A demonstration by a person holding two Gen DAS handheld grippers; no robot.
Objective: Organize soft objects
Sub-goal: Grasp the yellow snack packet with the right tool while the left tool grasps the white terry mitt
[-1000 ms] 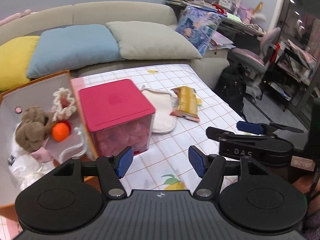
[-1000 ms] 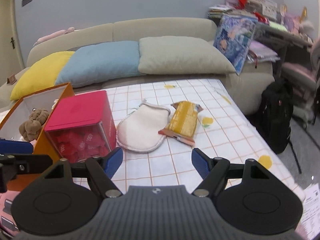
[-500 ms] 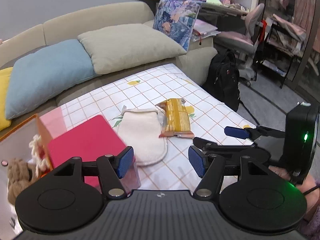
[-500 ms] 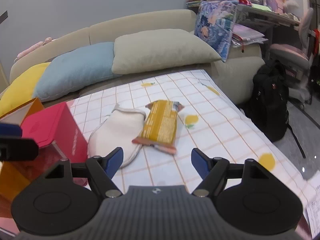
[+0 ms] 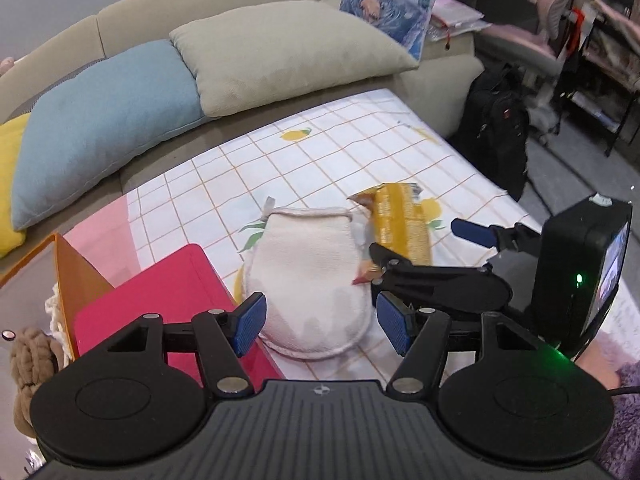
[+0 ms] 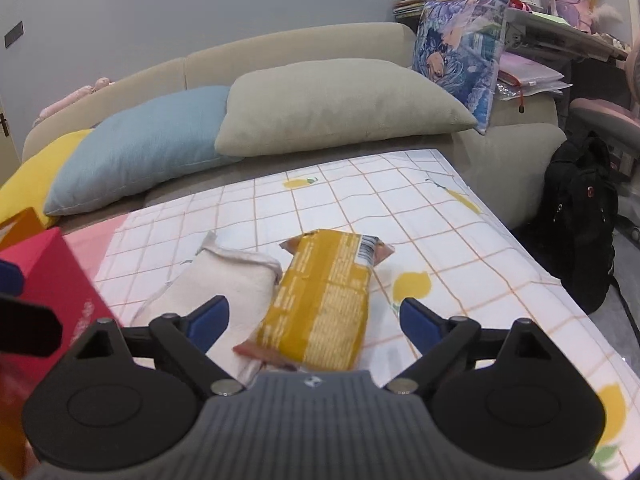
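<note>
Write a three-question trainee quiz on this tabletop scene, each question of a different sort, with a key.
1. True or false: the yellow snack packet lies between the right gripper's open jaws.
2. What lies directly beside the packet? A) cream mitt B) blue pillow C) black backpack
3. Fill in: the lid of the box beside the mitt is ____.

Key: 1 true; 2 A; 3 pink.

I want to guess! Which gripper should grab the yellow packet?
Right, probably. The right gripper is opening with the packet lined up between its fingers; the left gripper faces the mitt.
</note>
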